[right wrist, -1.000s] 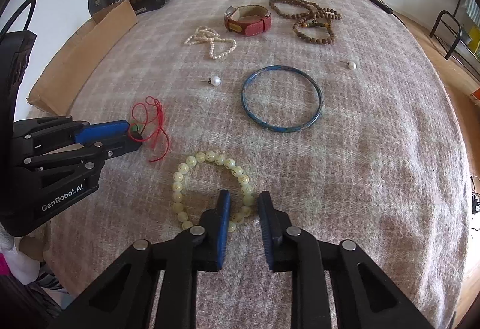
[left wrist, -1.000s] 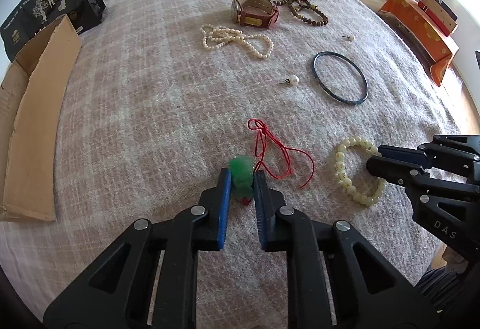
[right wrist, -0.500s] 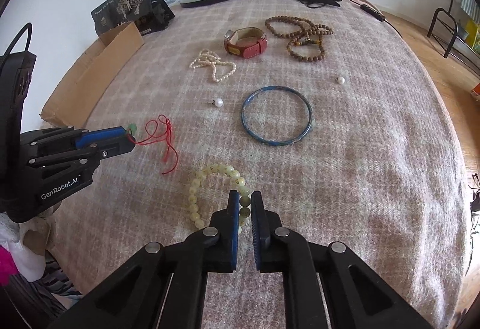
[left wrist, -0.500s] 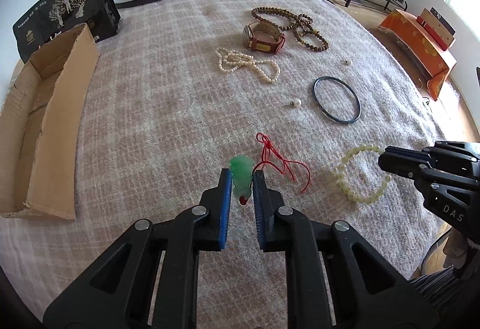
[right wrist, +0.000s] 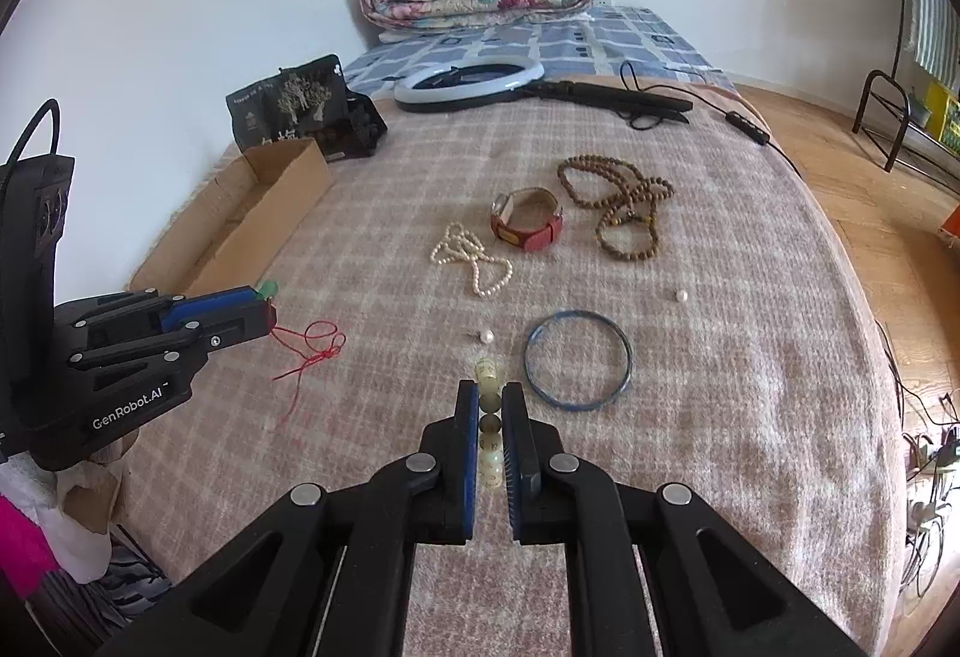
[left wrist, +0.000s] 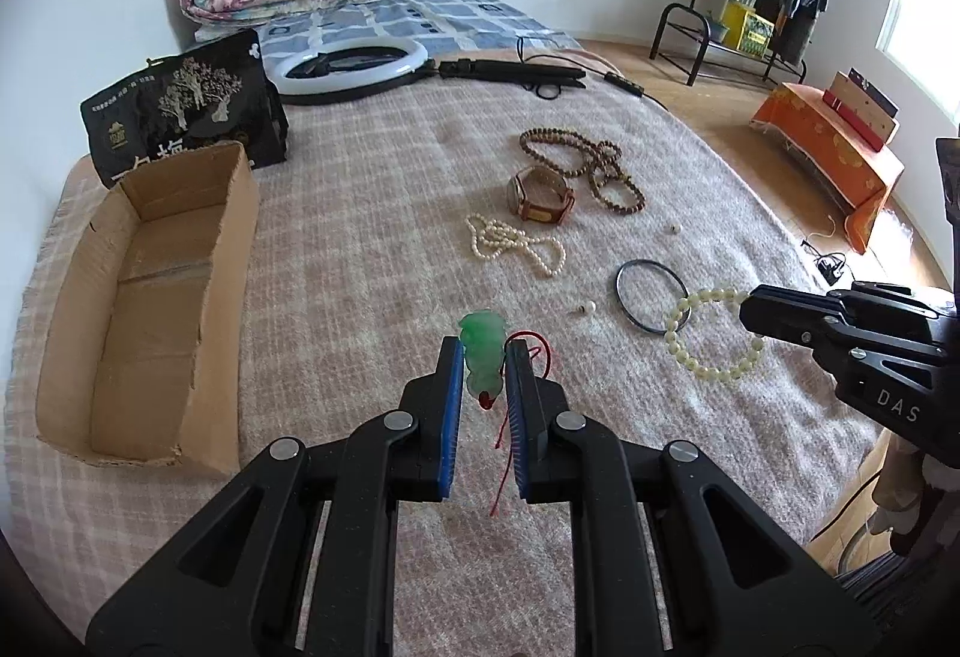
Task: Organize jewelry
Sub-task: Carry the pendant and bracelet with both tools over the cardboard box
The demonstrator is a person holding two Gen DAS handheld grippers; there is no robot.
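The left gripper (left wrist: 483,374) is clamped on a green jade pendant (left wrist: 482,357), lifted above the blanket (left wrist: 360,249); its red cord (right wrist: 312,351) trails down from the jaws with the far end lying on the blanket. The right gripper (right wrist: 491,414) is closed on a pale bead bracelet (left wrist: 714,336), which hangs as a loop from its tips, clear of the blanket. Below and beyond lie a dark bangle (right wrist: 578,360), 2 loose pearls, one (right wrist: 486,337) near the bangle and another (right wrist: 681,296) farther right, then a pearl necklace (right wrist: 471,261), a red-strapped watch (right wrist: 528,219) and brown wooden beads (right wrist: 618,204). An open cardboard box (left wrist: 150,297) sits at the blanket's left edge.
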